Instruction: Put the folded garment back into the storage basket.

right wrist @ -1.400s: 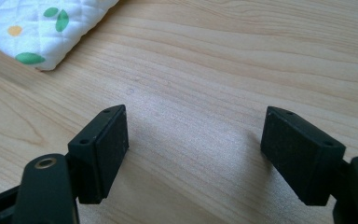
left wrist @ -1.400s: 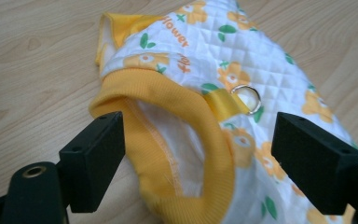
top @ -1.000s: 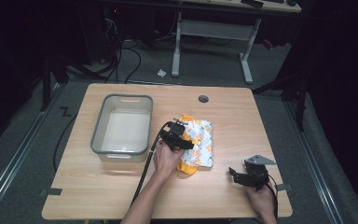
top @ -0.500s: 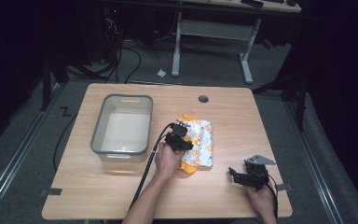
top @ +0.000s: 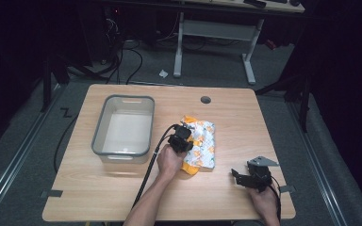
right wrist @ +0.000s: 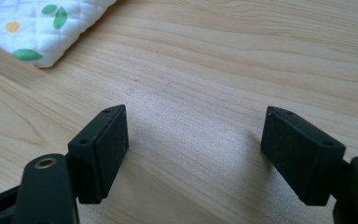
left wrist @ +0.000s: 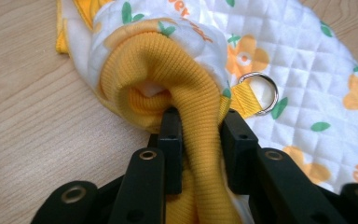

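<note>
left gripper (left wrist: 198, 126) pinches yellow ribbed cuff (left wrist: 186, 79) of quilted garment (top: 201, 143) at table (top: 122, 197) centre | right gripper (right wrist: 193, 154) spread wide over bare wood near front-right corner | grey bin (top: 122, 150) toward left edge

A light wooden table (top: 122, 202) carries a clear plastic bin (top: 124, 126) on its left half. Just right of the bin lies a quilted white-and-orange cloth (top: 205, 141) (yellow ribbed trim, a metal ring (left wrist: 259, 92)), and beyond the cloth a round grommet hole (top: 205, 100) sits in the tabletop.
</note>
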